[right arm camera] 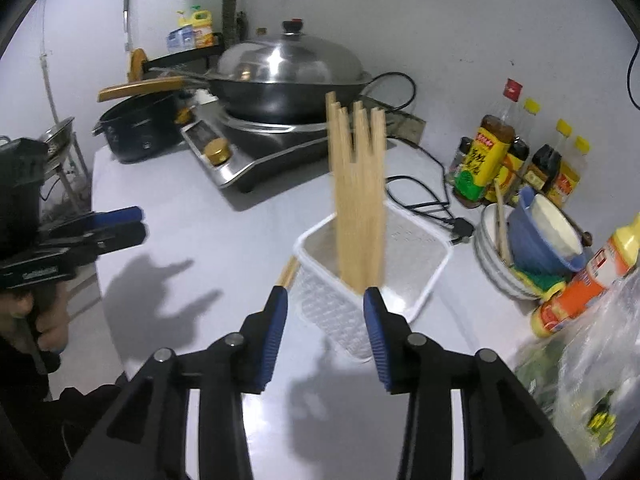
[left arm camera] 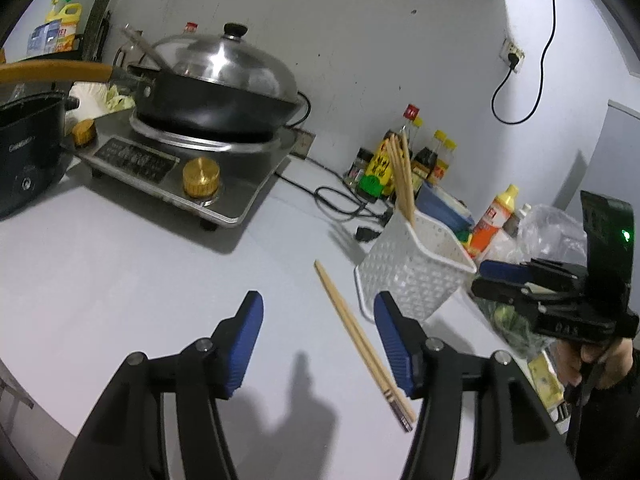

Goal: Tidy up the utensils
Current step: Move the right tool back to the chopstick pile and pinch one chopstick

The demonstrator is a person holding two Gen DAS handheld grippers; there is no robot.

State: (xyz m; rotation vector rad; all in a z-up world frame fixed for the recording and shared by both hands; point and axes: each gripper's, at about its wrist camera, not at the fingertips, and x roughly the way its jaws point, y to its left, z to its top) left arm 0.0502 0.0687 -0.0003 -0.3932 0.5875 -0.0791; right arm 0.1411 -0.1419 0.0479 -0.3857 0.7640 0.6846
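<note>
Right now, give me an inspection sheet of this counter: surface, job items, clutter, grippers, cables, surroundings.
Surface: pale countertop, shadows only in the bare middle.
Job's things: white perforated basket holding upright chopsticks; loose chopstick pair lying flat beside the basket.
Clutter: sauce bottles, stacked bowls, orange squeeze bottle, plastic bag.
Grippers: left gripper open, over the loose pair; right gripper open, nothing between its pads, basket just beyond.
Cables: black cord with plug on the counter; another hanging from a wall socket.
Surroundings: lidded wok on a cooktop, black pot.

Counter (left arm camera: 140,264) open left; stove (left arm camera: 188,160), basket (left arm camera: 416,276) block behind, right.
</note>
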